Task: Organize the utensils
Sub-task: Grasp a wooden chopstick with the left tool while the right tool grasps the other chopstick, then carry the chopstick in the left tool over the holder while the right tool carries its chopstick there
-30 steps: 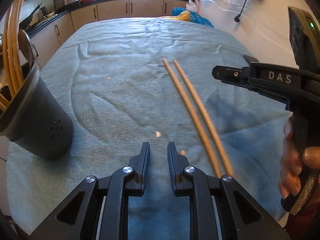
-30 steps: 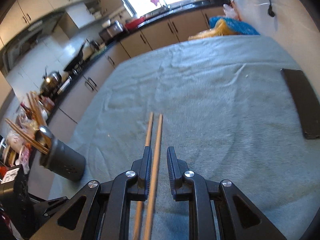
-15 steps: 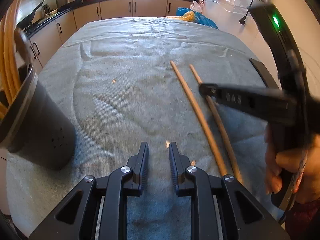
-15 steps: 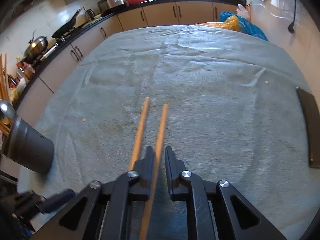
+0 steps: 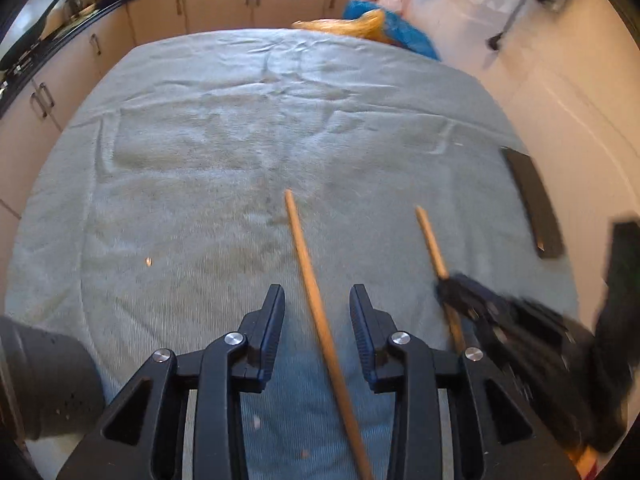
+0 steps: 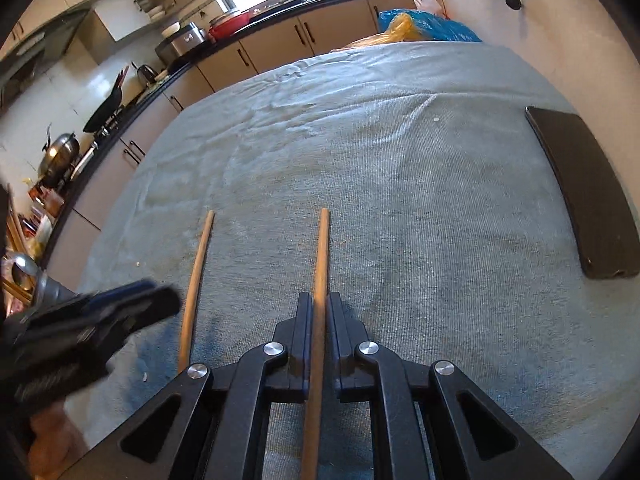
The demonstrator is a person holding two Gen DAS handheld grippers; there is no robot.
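I see the towel-covered desk lying bare ahead of both chopsticks, plenty of room to pass. On my right edge a flat black slab blocks the way; the dark utensil holder stands at the near left corner, beside my left fingers

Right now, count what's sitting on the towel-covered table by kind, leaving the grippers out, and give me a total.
Wooden chopsticks: 2, one clamped in the right gripper, one between the left gripper's opening jaws
Dark utensil holder: 1
Flat black slab: 1
Total: 4
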